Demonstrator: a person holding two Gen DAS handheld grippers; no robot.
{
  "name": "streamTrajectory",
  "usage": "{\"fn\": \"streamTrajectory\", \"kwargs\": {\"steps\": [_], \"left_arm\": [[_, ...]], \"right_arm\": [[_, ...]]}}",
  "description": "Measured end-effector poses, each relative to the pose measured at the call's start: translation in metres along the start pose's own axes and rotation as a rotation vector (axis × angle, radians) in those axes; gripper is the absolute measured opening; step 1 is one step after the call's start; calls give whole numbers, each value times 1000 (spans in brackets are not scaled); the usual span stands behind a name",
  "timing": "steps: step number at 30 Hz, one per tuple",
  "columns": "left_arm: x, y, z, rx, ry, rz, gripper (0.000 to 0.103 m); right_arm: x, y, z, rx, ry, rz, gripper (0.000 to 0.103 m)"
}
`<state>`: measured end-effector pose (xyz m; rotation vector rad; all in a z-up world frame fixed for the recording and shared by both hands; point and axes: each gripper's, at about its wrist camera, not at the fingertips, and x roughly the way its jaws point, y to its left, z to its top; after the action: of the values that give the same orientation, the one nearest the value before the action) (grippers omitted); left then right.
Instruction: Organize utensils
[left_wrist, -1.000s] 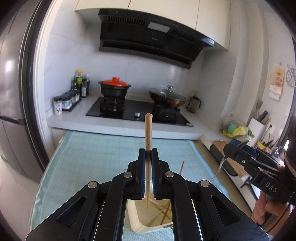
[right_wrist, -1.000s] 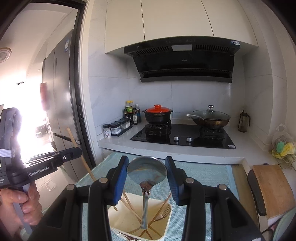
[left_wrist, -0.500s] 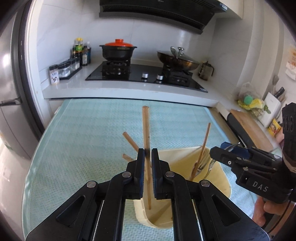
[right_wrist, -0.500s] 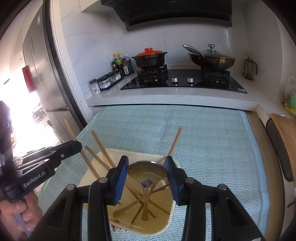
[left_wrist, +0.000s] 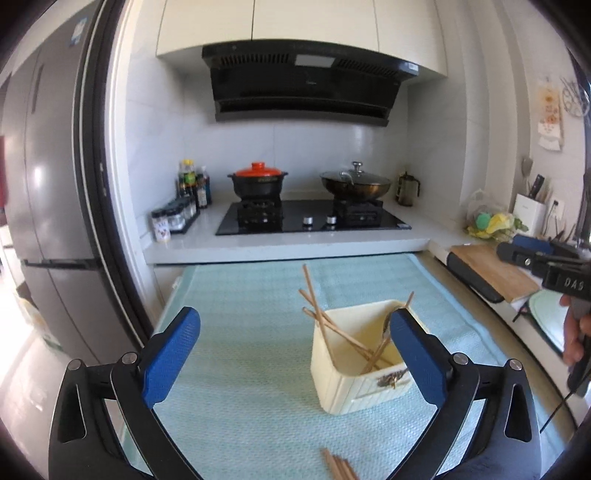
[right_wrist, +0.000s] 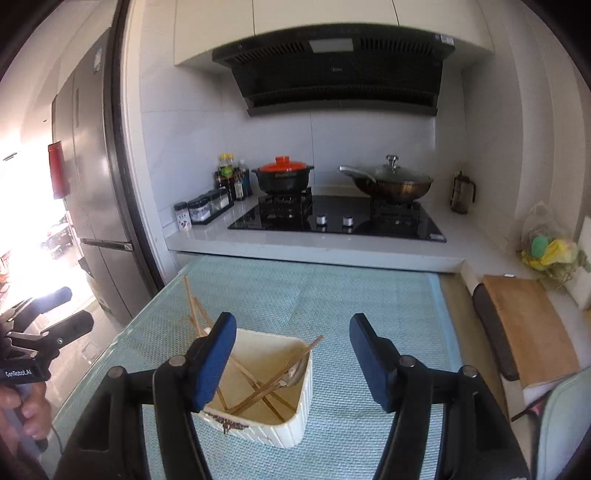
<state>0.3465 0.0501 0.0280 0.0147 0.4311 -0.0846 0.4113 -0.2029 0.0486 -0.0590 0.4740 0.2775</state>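
A cream utensil box (left_wrist: 354, 391) stands on the teal mat (left_wrist: 236, 317) with several wooden chopsticks (left_wrist: 320, 325) leaning in it. In the right wrist view the box (right_wrist: 295, 410) also holds a metal spoon (right_wrist: 295, 373) among the chopsticks (right_wrist: 195, 314). My left gripper (left_wrist: 295, 352) hangs back from the box, its jaws opening wide with nothing between them. My right gripper (right_wrist: 294, 361) is just above the box's near side, jaws opening too and empty. A few loose chopsticks (left_wrist: 338, 466) lie on the mat below the left gripper.
A hob (right_wrist: 338, 218) with a red-lidded pot (right_wrist: 283, 177) and a lidded wok (right_wrist: 391, 182) lies beyond the mat. Spice jars (left_wrist: 173, 219) stand left of it, by the fridge (left_wrist: 48, 206). A cutting board (right_wrist: 528, 328) lies on the right.
Both grippers have let go: the chopstick and the spoon now rest in the box. Both sets of jaws have spread, and both hands have pulled back from the box.
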Motion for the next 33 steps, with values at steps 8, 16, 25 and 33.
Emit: {"fn": "streamTrajectory", "kwargs": {"steps": [8,16,25,33], "left_arm": [[-72,6,-84,41,76,-1,102],[-84,-12,-189,-64,320,-49,102],[-79,-14,-220,-149,383,-52,102],[-72,5,-229,-243,409,-4,102]], "right_arm": [[-116,11,-53,-101,-73,-83,77],[-142,18,-176,49,29,-66,77],[-129,51,-261,46,165,-35,77],[-118,55,-261,57,169,-23,77]]}}
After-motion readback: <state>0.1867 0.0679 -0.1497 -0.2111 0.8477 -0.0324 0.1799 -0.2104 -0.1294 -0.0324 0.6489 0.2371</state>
